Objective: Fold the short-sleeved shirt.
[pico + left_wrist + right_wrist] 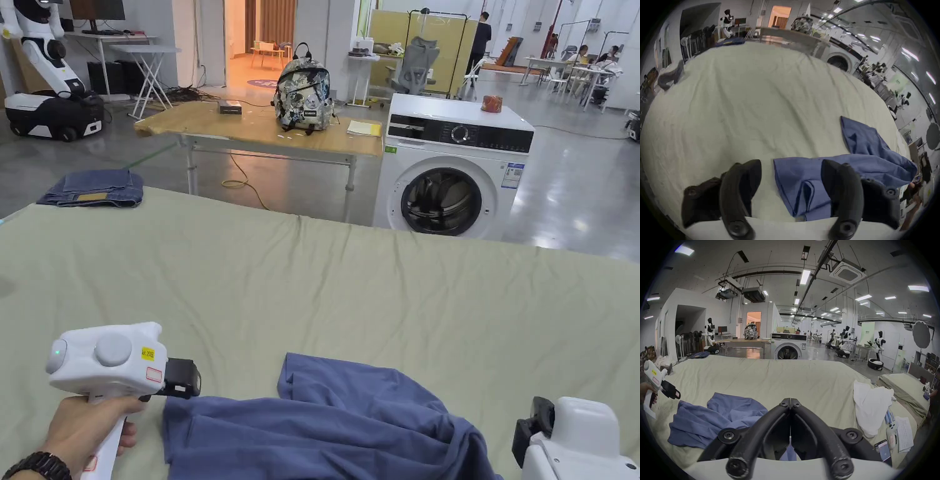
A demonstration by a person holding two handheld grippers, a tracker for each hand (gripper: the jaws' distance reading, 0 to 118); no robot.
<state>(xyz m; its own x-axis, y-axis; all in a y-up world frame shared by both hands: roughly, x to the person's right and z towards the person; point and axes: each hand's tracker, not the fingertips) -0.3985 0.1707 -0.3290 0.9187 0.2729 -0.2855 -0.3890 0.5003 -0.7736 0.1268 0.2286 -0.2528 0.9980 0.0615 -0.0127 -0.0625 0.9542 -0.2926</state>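
A blue short-sleeved shirt (325, 425) lies crumpled on the pale green sheet (312, 281), near the front edge. A hand holds my left gripper (184, 378) just above the shirt's left edge. In the left gripper view its jaws (791, 165) stand wide open, with the shirt's edge (802, 178) lying on the sheet between them, nearer the right jaw. My right gripper (531, 431) hovers at the shirt's right end. Its jaws (790, 400) are shut tip to tip with nothing between them, and blue cloth (713, 418) lies below and to the left.
A white garment (870, 407) is heaped on the sheet to the right, with a phone (883, 451), a controller and a paper beside it. Folded jeans (94, 187) sit at the far left corner. Beyond the far edge stand a washing machine (450, 169) and a wooden table (250, 128).
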